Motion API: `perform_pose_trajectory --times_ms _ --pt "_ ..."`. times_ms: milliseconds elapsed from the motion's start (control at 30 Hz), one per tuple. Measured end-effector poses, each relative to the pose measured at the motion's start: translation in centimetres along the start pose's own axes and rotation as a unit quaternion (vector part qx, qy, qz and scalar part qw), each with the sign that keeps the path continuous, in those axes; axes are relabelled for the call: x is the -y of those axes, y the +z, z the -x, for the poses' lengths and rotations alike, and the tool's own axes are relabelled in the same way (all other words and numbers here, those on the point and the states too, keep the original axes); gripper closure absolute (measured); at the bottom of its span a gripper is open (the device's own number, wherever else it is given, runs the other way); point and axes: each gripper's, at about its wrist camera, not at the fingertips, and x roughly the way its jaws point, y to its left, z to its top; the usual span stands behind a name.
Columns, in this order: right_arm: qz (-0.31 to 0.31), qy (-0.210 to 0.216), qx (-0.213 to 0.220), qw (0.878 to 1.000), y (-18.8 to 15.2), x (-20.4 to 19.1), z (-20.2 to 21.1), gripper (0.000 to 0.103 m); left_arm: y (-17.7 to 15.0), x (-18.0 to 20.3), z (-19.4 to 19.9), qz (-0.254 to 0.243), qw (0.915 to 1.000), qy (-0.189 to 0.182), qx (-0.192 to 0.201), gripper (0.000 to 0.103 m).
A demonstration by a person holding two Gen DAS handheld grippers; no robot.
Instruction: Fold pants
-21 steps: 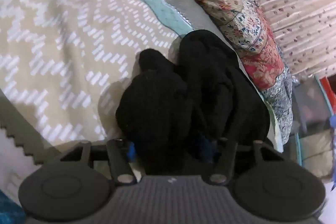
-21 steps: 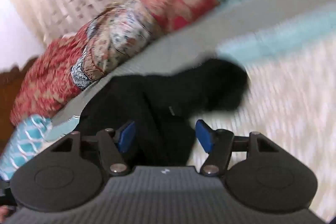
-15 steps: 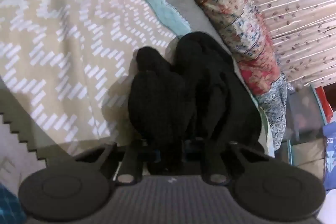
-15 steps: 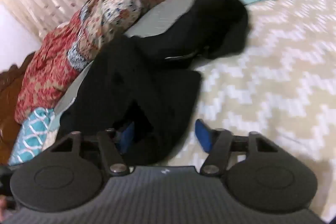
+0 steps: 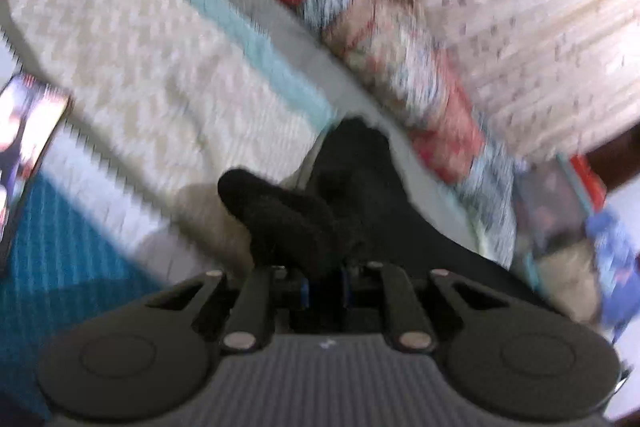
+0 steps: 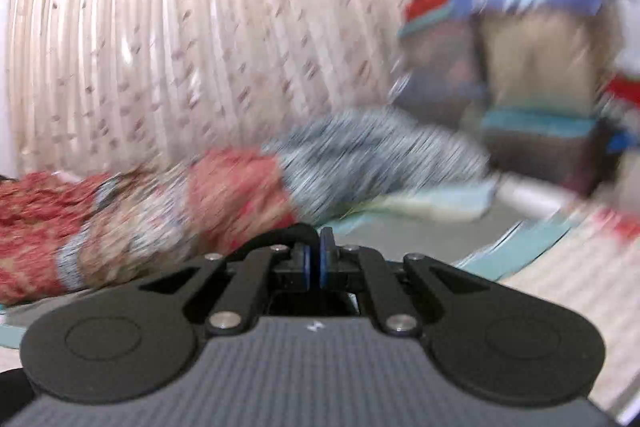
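Note:
The black pants (image 5: 320, 211) lie bunched on the beige patterned bedspread (image 5: 132, 67) in the left wrist view. My left gripper (image 5: 324, 289) is shut on a thick fold of the pants, which trail away ahead of it. My right gripper (image 6: 316, 263) is shut with its blue pads nearly touching; a thin black edge of the pants (image 6: 288, 231) curls over the left finger and seems pinched. Both views are motion-blurred.
A long red and blue patterned bolster (image 5: 392, 39) lies along the bed's far side, also in the right wrist view (image 6: 200, 203). A pleated curtain (image 6: 180, 27) hangs behind. Stacked boxes and bags (image 6: 532, 67) stand past the bed's end. A teal floor mat (image 5: 52, 263) lies beside the bed.
Both grippers closed on the pants. The left gripper has lifted and pulled back from the bed. The right gripper has swung up, so its view now faces the curtain and boxes.

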Motion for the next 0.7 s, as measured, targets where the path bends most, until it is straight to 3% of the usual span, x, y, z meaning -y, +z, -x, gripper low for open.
perform_pose_trajectory --times_ms 67,133,167,233,267,300,367,467,533,633,700 --pt "0.028 -0.032 0.005 0.999 0.4 2.1 1.1 0.096 -2.9 0.0 -0.9 -0.011 0.9989 0.030 -0.033 0.091" --pt "0.040 -0.040 -0.023 0.998 -1.0 5.0 1.5 0.093 -5.0 -0.2 -2.5 -0.021 0.9969 0.049 -0.058 0.089" --pt "0.049 -0.045 -0.060 0.996 -1.8 6.0 0.7 0.087 -6.3 -0.1 -3.2 -0.035 0.9955 0.059 -0.065 0.085" --pt "0.084 -0.093 -0.148 0.981 -4.2 6.9 -0.9 0.066 -8.0 0.0 -4.5 -0.066 0.9911 0.070 -0.092 0.082" --pt "0.100 -0.127 -0.183 0.970 -5.5 7.2 -1.4 0.061 -8.4 0.2 -4.2 -0.081 0.9907 0.063 -0.090 0.078" --pt "0.102 -0.144 -0.192 0.966 -6.6 8.0 -0.6 0.061 -8.4 0.4 -3.6 -0.091 0.9912 0.054 -0.080 0.075" --pt "0.054 -0.146 -0.186 0.970 -7.5 9.4 1.1 0.061 -7.0 0.1 -2.0 -0.081 0.9950 0.037 -0.045 0.064" --pt "-0.007 -0.138 -0.193 0.971 -8.9 10.8 3.0 0.061 -3.7 -1.1 -0.9 -0.043 0.9984 0.035 -0.005 0.064" --pt "-0.013 -0.135 -0.202 0.970 -10.4 10.5 3.6 0.061 -1.9 -0.9 -1.8 -0.069 0.9967 0.042 0.014 0.064" --pt "-0.020 -0.117 -0.215 0.969 -10.8 10.1 3.1 0.060 1.2 -0.2 -4.5 -0.078 0.9921 0.095 0.028 0.064" --pt "-0.031 -0.106 -0.224 0.968 -10.9 9.6 3.0 0.060 2.1 -0.5 -4.3 -0.038 0.9958 0.066 0.050 0.064"
